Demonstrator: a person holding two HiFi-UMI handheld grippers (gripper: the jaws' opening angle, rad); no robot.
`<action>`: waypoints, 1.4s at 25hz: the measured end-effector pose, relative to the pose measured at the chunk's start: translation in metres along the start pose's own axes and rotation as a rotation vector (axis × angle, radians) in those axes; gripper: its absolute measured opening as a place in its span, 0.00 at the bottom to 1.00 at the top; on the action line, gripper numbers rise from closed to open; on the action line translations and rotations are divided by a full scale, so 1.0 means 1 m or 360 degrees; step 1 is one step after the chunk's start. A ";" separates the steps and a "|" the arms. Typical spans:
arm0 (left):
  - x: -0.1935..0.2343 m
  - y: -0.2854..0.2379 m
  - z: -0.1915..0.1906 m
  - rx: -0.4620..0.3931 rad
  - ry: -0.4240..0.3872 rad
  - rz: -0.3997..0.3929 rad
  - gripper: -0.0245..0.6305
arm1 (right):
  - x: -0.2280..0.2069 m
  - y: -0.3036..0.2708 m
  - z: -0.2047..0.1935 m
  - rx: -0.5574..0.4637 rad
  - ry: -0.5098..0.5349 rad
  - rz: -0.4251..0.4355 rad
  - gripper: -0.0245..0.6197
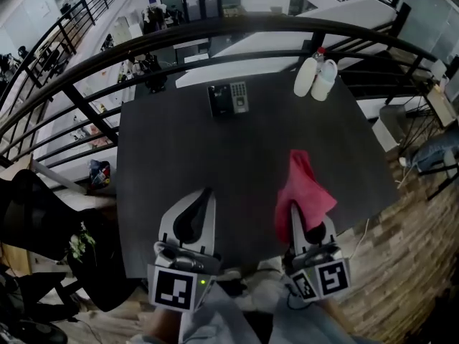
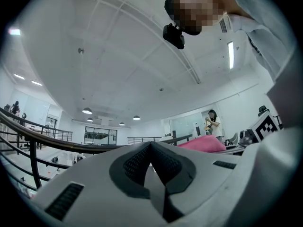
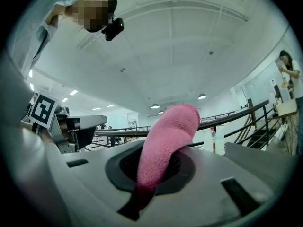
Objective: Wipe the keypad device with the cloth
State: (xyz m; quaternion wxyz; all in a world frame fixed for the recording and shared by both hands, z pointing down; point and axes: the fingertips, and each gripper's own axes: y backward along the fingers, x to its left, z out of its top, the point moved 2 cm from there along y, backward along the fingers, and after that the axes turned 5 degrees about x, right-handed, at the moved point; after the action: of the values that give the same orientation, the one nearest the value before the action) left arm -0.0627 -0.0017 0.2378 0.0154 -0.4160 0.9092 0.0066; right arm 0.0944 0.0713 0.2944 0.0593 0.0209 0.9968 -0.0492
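The right gripper (image 1: 296,213) pinches the cloth (image 1: 304,183); the left gripper (image 1: 206,194) has jaws pressed together, empty. The keypad device (image 1: 229,98) seems not wiped yet.

The keypad device (image 1: 229,99) is a small dark slab lying flat on the far part of the dark bench (image 1: 179,149), close to its far edge and a little left of centre. Its right half carries a grid of pale keys; its left half is a dark panel. The cloth (image 1: 303,189) is pink and fluffy, bunched and pinched at one end in the right claw (image 1: 294,210) at the near right, well apart from the device. Its free end bulges out beyond the tips toward the far side.
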 end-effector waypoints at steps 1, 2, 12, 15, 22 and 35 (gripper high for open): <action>0.000 -0.005 -0.001 0.0007 0.0002 0.0015 0.04 | -0.005 -0.005 0.001 0.0002 0.0002 0.0018 0.09; -0.001 -0.010 -0.001 0.0012 0.0004 0.0031 0.04 | -0.010 -0.009 0.003 0.0005 0.0005 0.0036 0.09; -0.019 -0.066 -0.003 0.0098 0.0022 0.0237 0.04 | -0.074 -0.048 0.012 0.0086 0.0003 0.0247 0.09; -0.020 -0.081 -0.007 0.0117 0.0028 0.0325 0.04 | -0.094 -0.063 0.013 0.0100 0.0004 0.0305 0.09; -0.024 -0.106 -0.016 0.0156 0.0024 0.0502 0.04 | -0.131 -0.091 0.006 0.0162 0.0025 0.0443 0.09; -0.021 -0.135 -0.031 0.0197 -0.0007 0.0556 0.04 | -0.143 -0.139 -0.007 0.0202 0.0078 0.0551 0.09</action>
State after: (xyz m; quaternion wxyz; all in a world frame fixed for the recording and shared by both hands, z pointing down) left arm 0.0526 -0.0751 0.2700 0.0417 -0.2500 0.9663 -0.0458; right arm 0.2284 -0.0714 0.3316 0.0412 0.1970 0.9744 -0.1005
